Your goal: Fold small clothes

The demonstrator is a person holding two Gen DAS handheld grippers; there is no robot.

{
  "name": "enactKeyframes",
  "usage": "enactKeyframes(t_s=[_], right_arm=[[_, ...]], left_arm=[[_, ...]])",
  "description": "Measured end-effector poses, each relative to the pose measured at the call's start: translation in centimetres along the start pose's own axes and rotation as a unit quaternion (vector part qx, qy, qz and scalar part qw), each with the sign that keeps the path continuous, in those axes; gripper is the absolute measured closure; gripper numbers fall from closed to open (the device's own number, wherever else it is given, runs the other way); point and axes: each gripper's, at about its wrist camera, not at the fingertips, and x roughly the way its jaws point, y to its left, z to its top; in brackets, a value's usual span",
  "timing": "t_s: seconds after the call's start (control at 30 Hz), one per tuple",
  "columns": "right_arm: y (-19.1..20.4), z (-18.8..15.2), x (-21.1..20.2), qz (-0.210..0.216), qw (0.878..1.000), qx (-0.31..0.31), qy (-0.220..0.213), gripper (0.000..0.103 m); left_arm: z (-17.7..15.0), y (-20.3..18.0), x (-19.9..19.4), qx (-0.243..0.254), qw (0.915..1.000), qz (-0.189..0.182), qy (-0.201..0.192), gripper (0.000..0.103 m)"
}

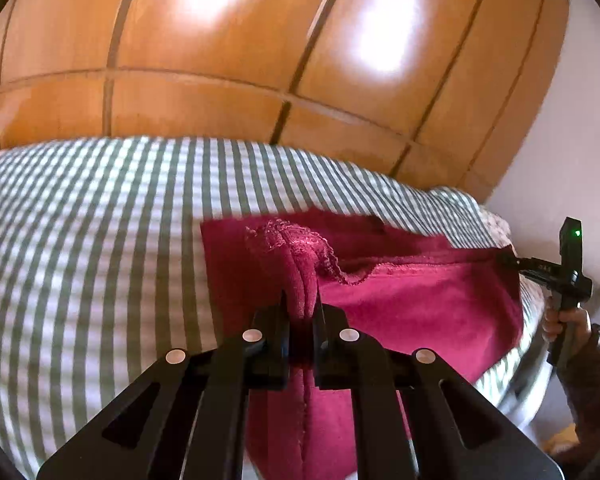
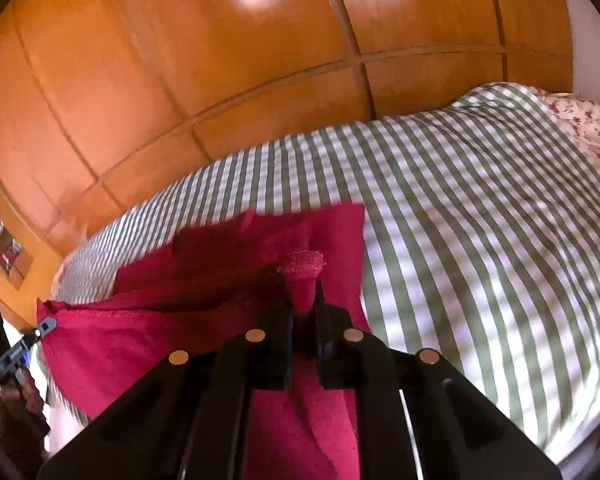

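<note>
A magenta cloth [image 1: 420, 304] hangs stretched at the lower centre of both views, above a green-and-white checked bedspread [image 1: 100, 240]. The left gripper [image 1: 302, 308] pinches one bunched corner; the right gripper [image 2: 302, 304] pinches the other. Wooden wardrobe doors [image 1: 220, 60] fill the top. A floral pillow [image 2: 580, 128] sits upper right.

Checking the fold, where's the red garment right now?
The red garment hangs stretched between left gripper and right gripper, each shut on a corner, above the striped bedcover.
</note>
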Motion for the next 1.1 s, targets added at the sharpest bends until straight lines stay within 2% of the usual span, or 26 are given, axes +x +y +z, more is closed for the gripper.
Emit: enactKeyframes(t_s=[0.23, 0.33, 0.43, 0.5, 0.57, 0.6, 0.63, 0.67, 0.7, 0.77, 0.87, 0.9, 0.93, 1.0, 1.07, 1.1], right_arm=[[-0.4, 5.8, 7.6, -0.019, 0.999, 0.033, 0.006, 0.096], [-0.6, 6.6, 11.4, -0.040, 0.998, 0.029, 0.024, 0.096], [-1.2, 6.3, 14.6, -0.067, 0.996, 0.020, 0.047, 0.096], [-1.9, 5.7, 16.1, -0.072, 0.995, 0.022, 0.063, 0.094], [-2.2, 5.3, 16.2, -0.076, 0.995, 0.020, 0.063, 0.087], [-2.2, 5.2, 15.6, -0.078, 0.995, 0.018, 0.055, 0.081], [-2.0, 5.2, 15.0, -0.084, 0.995, 0.014, 0.047, 0.063], [-1.8, 5.2, 14.1, -0.085, 0.996, 0.009, 0.035, 0.053], [-1.1, 5.0, 12.6, -0.080, 0.997, 0.000, 0.016, 0.048], [0.4, 4.5, 10.5, -0.059, 0.998, -0.023, 0.001, 0.048], [3.6, 2.2, 8.0, -0.001, 0.998, -0.062, 0.010, 0.045], [4.8, 1.1, 7.5, 0.021, 0.997, -0.079, 0.014, 0.039], [5.9, 0.0, 7.4, 0.031, 0.995, -0.093, 0.021, 0.032], [7.4, -1.5, 8.9, 0.030, 0.993, -0.106, 0.046, 0.029], [7.4, -2.3, 11.3, 0.013, 0.992, -0.096, 0.082, 0.029], [7.0, -2.7, 13.0, -0.011, 0.991, -0.086, 0.102, 0.029]], left_arm=[[5.2, 2.4, 7.0, -0.005, 0.9987, 0.050, 0.008, 0.096], [5.9, 4.0, 10.2, -0.021, 0.9966, 0.076, 0.025, 0.096], [5.6, 5.6, 13.3, -0.042, 0.9930, 0.098, 0.052, 0.096], [5.1, 6.0, 15.1, -0.038, 0.9901, 0.114, 0.072, 0.095], [4.8, 6.1, 16.1, -0.035, 0.9862, 0.136, 0.088, 0.090], [4.8, 6.1, 16.1, -0.038, 0.9856, 0.139, 0.088, 0.079], [5.0, 6.2, 15.5, -0.045, 0.9840, 0.152, 0.081, 0.069], [5.1, 6.2, 14.9, -0.052, 0.9827, 0.162, 0.072, 0.053], [5.3, 6.1, 13.9, -0.059, 0.9821, 0.170, 0.057, 0.051], [5.3, 5.2, 11.4, -0.055, 0.9854, 0.159, 0.026, 0.051], [3.7, 2.7, 8.4, -0.030, 0.9914, 0.128, -0.001, 0.051], [2.7, 1.8, 7.6, -0.021, 0.9934, 0.112, -0.007, 0.051], [1.8, 1.0, 7.5, -0.014, 0.9944, 0.105, -0.003, 0.051], [0.2, 0.2, 8.2, -0.008, 0.9939, 0.108, 0.022, 0.051], [-1.3, 0.9, 10.7, -0.016, 0.9869, 0.144, 0.071, 0.051], [-1.9, 1.7, 11.9, -0.023, 0.9798, 0.173, 0.097, 0.051]])
